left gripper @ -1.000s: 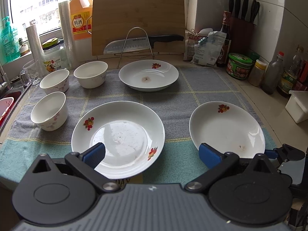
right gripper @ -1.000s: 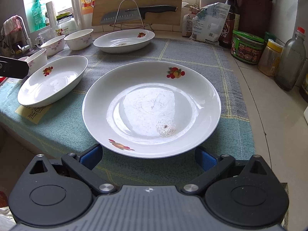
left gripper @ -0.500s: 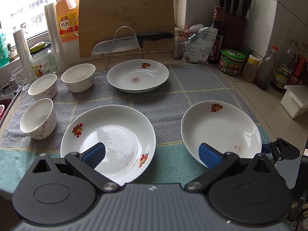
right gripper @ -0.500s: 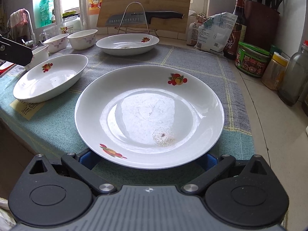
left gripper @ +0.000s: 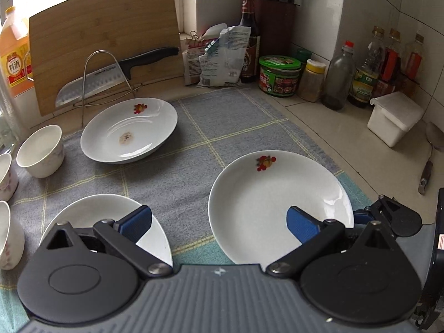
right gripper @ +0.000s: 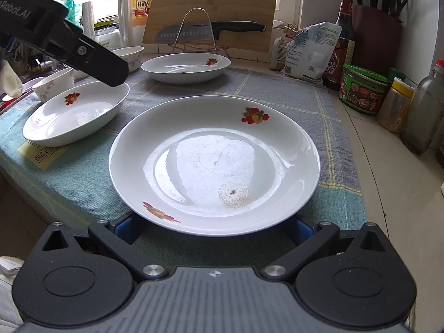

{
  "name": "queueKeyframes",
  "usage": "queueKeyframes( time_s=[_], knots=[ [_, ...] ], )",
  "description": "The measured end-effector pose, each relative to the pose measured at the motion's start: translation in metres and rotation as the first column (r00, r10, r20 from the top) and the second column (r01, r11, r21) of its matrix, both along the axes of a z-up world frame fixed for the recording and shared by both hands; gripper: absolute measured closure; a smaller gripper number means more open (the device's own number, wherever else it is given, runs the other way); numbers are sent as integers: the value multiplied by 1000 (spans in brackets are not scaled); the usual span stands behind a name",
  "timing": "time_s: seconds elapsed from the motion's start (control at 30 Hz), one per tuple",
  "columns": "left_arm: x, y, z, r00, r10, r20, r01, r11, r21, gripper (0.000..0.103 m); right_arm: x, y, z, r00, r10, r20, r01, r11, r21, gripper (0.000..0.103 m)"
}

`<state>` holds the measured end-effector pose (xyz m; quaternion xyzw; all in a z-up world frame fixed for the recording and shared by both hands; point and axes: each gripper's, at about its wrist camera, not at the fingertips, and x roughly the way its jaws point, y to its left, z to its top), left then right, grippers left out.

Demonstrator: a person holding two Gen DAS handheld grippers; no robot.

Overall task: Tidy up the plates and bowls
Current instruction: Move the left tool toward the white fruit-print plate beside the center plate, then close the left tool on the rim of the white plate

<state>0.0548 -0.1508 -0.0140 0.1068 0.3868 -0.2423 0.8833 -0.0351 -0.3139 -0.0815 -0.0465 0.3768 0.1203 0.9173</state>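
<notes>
At six o'clock, my right gripper [right gripper: 213, 229] spreads wide beneath the near plate [right gripper: 213, 161]; my left gripper [left gripper: 219, 222] gapes at nine above another plate [right gripper: 75, 113].

Round white glazed ceramic plate with fruit decals [right gripper: 213, 163] — glossy, mirror-like highlights, one dull crusted spot. Grey-and-teal checked woven cloth mat [left gripper: 244, 127] — matt, coarse weave. Tan bamboo cutting board [left gripper: 102, 55] — fine grain, low sheen. Steel-bladed black-handled knife [right gripper: 208, 30] — brushed metal, matt plastic handle.
</notes>
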Motion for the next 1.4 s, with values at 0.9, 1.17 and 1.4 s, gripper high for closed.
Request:
queueKeyframes(
  time_s=[0.9,1.17,1.4],
  knots=[
    [92,-72,-53,886,-399,-234,418,908,36,8,-9,3,-2,997,-67,47,67,998,7,0],
    [100,-83,-62,825,-481,-298,513,858,36,19,-8,3,-2,997,-57,42,57,998,7,0],
    [105,-86,-63,802,-505,-320,540,841,26,21,-6,2,-2,998,-40,38,40,999,8,0]
  ],
)
